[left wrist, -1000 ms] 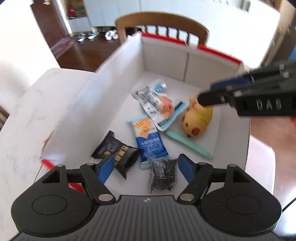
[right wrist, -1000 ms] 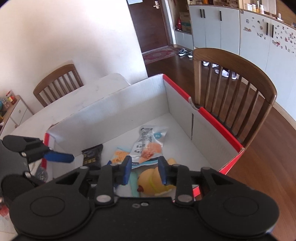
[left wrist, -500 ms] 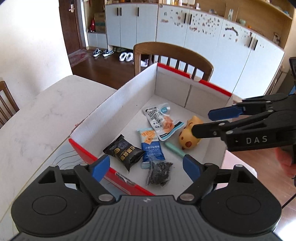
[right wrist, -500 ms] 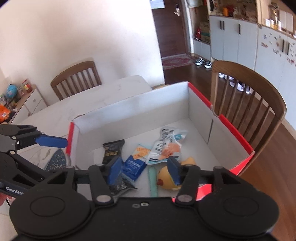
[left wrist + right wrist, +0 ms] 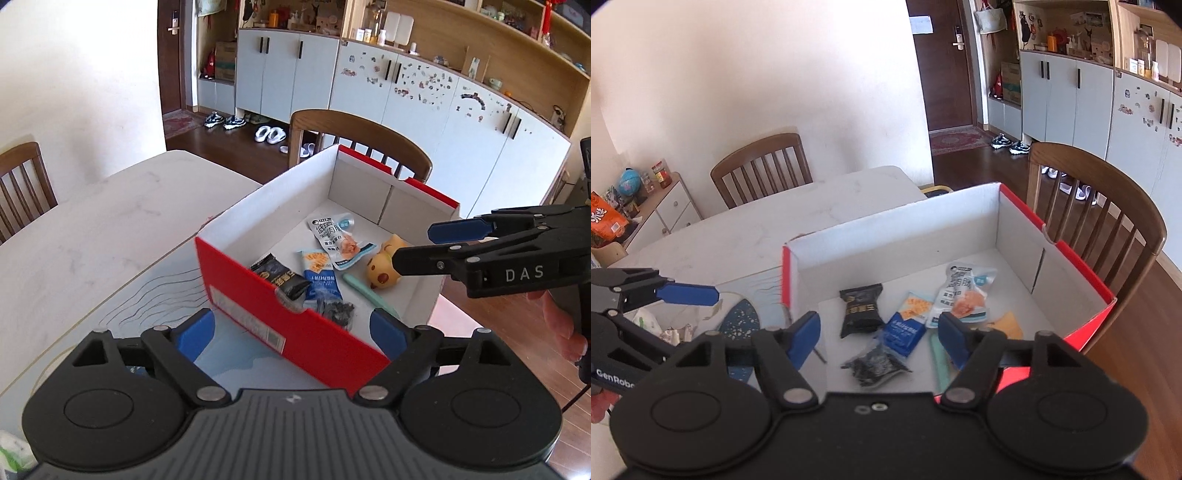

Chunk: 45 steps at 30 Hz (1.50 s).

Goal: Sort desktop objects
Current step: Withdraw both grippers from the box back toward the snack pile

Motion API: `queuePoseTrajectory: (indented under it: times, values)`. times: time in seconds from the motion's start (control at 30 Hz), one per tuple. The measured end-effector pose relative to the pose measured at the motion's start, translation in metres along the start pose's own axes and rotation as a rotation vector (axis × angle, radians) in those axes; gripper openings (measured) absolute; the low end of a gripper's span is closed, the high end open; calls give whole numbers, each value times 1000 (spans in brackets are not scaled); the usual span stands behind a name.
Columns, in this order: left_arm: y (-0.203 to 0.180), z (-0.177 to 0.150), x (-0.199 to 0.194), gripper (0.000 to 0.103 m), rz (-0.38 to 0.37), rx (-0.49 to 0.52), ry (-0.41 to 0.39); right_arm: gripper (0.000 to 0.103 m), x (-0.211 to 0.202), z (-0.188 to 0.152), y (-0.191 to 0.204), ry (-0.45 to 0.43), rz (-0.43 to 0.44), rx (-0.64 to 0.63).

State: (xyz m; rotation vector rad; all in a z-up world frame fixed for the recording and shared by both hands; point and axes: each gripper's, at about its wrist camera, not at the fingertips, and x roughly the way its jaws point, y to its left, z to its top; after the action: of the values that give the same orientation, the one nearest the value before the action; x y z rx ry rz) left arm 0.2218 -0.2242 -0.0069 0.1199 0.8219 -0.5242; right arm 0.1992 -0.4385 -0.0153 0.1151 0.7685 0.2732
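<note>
We are opening both claws, left claw (image 5: 291, 330) and right claw (image 5: 879, 338), empty, above the box (image 5: 258, 295); its snacks lie ahead, below.

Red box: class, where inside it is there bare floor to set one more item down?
In the red box, bare floor lies along the far end wall and beside the long white wall behind the black packet. The near end is crowded: blue packet, mesh bag, yellow toy.

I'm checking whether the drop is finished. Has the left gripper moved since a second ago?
Yes. The left gripper has backed out of the red box: its pads were inside over the snack packets, and now they sit outside the near wall, jaws opening, nothing between them.
</note>
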Motion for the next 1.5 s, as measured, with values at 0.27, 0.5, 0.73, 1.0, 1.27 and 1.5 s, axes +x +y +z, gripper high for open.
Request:
queuePoseTrajectory:
  times: [0.27, 0.5, 0.73, 1.0, 1.27, 1.5]
  values:
    - [21, -29, -38, 91, 6, 5, -28, 71, -9, -12, 43, -11, -12, -2]
    - [43, -55, -69, 103, 10, 14, -50, 74, -16, -26, 80, -27, -10, -4]
    - [66, -77, -95, 103, 15, -4, -65, 75, -20, -36, 117, -37, -18, -15]
    - [98, -99, -120, 103, 20, -55, -87, 75, -19, -41, 152, -43, -22, -29]
    - [122, -127, -136, 103, 65, -77, -99, 75, -8, -47, 175, -29, -21, -43]
    - [145, -157, -144, 103, 96, -144, -107, 75, 11, -54, 190, 14, -5, -58]
